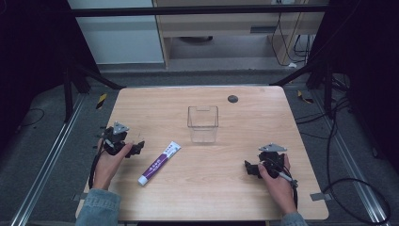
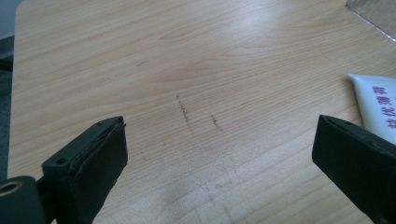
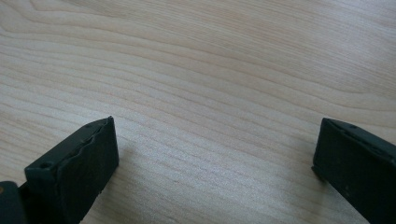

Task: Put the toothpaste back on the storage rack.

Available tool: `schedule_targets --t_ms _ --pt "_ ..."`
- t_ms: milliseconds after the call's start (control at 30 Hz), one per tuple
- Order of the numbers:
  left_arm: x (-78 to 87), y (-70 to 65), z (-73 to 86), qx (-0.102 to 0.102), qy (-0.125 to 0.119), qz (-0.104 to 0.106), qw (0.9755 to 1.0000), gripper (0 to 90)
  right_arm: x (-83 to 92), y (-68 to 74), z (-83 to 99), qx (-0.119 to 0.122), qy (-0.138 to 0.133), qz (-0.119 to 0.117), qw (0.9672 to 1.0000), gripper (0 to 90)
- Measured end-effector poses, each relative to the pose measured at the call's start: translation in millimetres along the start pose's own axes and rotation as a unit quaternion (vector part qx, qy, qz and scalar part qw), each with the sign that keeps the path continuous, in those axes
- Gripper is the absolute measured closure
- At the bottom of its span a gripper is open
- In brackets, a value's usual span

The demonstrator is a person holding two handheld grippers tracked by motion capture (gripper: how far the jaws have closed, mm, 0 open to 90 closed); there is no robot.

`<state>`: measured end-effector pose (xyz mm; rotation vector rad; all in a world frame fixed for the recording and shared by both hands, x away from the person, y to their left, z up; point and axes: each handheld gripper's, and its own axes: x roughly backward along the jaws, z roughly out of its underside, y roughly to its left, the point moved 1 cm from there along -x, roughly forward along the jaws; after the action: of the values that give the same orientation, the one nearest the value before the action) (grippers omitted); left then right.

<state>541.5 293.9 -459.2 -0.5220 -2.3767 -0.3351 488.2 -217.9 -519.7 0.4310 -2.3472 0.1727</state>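
High view: wooden counter [image 1: 244,188] with a clear container [image 1: 203,124] standing upright just past centre, toward 12 o'clock, with nothing inside. Toothpaste tube [image 1: 159,163] lying flat at about 7 o'clock from the container, well apart from it, cap end pointing toward 7 o'clock. Left gripper [image 1: 135,149] resting at 9 o'clock of the tube, near it but not touching, held in the left hand [image 1: 109,165]. Right gripper [image 1: 249,168] at 4 o'clock from the container, well apart from the tube, held in the right hand [image 1: 275,181].

Left gripper view: jaws spread wide, nothing between them but bare wood. Flat end of the tube [image 2: 376,107] at 3 o'clock, just beyond the right-hand jaw. Corner of the container [image 2: 373,16] at 1 o'clock.

Right gripper view: jaws spread wide too, holding nothing, only wood grain ahead.

Progress, judged from the layout: nothing done yet. Tube untouched on the counter, container unfilled. Probably left to do: closing on the tube, likely with the nearer left gripper, lifting it, and setting it into the container.
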Motion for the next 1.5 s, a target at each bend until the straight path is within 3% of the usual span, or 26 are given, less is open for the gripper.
schedule_targets --t_ms 233,367,667,933,1167,1333,1500 --pt "16.0 -9.8 -9.4 -0.01 0.013 0.01 0.9998 3.3 0.1 -0.1 0.0 0.0 0.0 0.0 1.0 0.3" --pt "24.4 -16.6 -16.4 -0.029 0.031 0.002 0.9991 3.4 0.1 -0.2 0.0 0.001 0.0 0.0 1.0 0.3" --pt "38.4 -42.0 -20.7 -0.067 0.048 0.017 0.9964 3.9 0.1 -0.2 0.0 0.001 0.0 0.0 1.0 0.3" --pt "49.6 -51.2 -22.5 -0.069 0.058 0.042 0.995 5.8 0.0 -0.3 0.0 0.002 0.0 0.001 1.0 0.3" --pt "47.1 -64.1 -26.6 -0.079 0.081 0.06 0.9918 6.8 0.1 -0.1 -0.1 0.0 0.0 -0.001 1.0 0.3" --pt "45.1 -70.8 -30.5 -0.069 0.082 0.072 0.9916 7.0 0.2 -0.1 0.0 0.001 0.001 -0.001 1.0 0.3" --pt "38.6 -78.5 -30.8 -0.074 0.103 0.091 0.9878 7.9 0.2 -0.7 0.3 0.004 0.0 -0.002 1.0 0.3"
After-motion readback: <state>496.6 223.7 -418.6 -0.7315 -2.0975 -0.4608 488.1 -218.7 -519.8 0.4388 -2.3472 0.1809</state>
